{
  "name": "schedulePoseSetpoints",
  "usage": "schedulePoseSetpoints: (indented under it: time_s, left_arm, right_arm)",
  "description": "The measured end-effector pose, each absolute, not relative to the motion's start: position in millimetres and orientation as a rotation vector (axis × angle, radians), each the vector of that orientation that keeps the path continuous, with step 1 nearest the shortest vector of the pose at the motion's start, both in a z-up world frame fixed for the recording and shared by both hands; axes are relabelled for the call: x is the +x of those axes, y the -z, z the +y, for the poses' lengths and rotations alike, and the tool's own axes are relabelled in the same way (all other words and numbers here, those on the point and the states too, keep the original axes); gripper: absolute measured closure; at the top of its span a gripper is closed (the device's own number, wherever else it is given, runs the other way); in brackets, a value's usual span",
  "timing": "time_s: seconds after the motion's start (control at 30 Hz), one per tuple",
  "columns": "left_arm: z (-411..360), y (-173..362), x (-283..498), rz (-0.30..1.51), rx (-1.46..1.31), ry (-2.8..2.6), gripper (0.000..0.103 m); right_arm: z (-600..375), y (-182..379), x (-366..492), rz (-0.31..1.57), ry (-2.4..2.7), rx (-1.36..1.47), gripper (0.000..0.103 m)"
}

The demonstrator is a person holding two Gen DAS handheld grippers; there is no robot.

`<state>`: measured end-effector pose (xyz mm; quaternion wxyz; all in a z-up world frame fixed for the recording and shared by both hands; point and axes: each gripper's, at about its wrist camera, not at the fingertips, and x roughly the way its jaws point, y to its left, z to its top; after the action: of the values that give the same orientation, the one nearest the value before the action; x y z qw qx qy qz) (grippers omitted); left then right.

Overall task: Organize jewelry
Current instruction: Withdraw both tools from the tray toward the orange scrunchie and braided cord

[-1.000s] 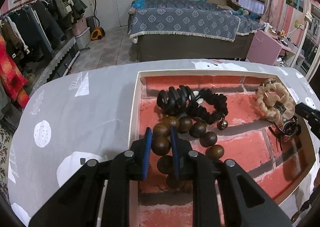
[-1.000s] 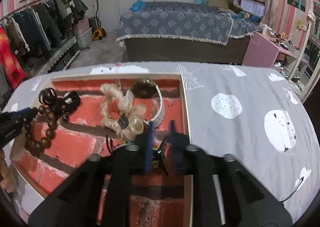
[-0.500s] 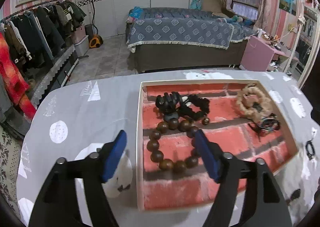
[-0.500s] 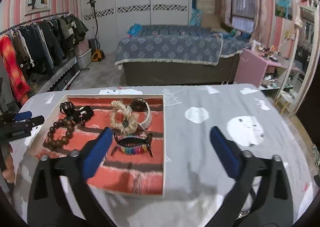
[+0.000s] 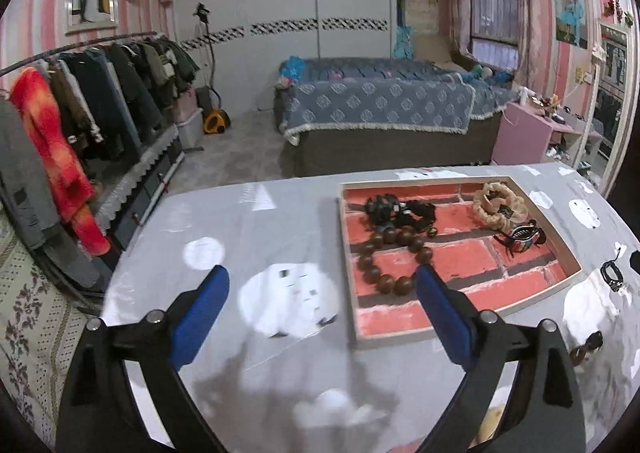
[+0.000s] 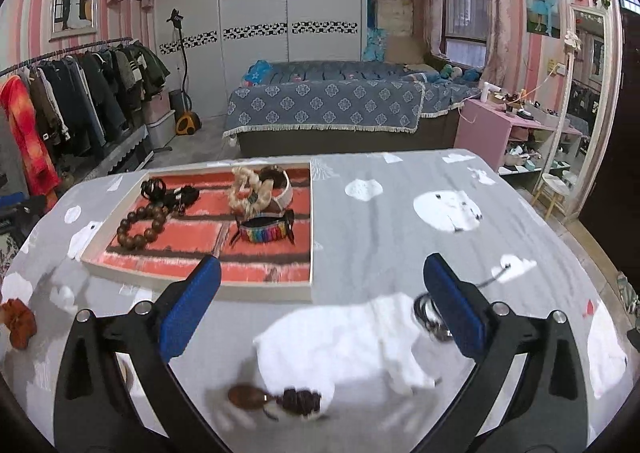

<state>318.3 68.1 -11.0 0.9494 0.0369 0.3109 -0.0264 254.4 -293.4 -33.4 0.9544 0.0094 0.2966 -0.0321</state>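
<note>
1. Tray [image 5: 346, 253] w/ brick-print liner sits on grey tablecloth [image 5: 248, 229].
2. Wooden bead bracelet [image 5: 390, 259] lies inside tray, near its left edge.
3. Rainbow hair clip [image 6: 264, 231] inside tray, right side.
4. Left gripper [image 5: 322, 317] just short of tray's near-left corner: jaws opening wide, nothing between.
5. Right gripper [image 6: 322, 307] near tray's near-right corner: jaws spread, empty.

A tray [image 6: 272, 291] lies on the tabletop [image 6: 380, 221]. In it, the bead bracelet [image 6: 141, 228] sits at the left, the woven bracelet [image 6: 264, 231] at the right, and a scrunchie [image 6: 250, 191] behind that. A bed [image 6: 328, 105] stands beyond the tabletop, and a clothes rack [image 6: 72, 93] to the left.
</note>
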Motion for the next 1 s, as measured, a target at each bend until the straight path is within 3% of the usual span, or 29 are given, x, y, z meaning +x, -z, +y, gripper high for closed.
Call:
schedulePoseSetpoints:
  time_s: [0.4,1.0]
  left_arm:
    - [121.2,24.2,260.3,0.642,0.037,0.012,0.01]
    - [158.6,87.7,205.9,0.731,-0.029,-0.081,0.004]
  right_arm:
    - [-281.5,63.3,220.4,0.62,0.097,0.009,0.004]
    - [-279.4,95.5,215.1,0.635,0.206,-0.068,0.004]
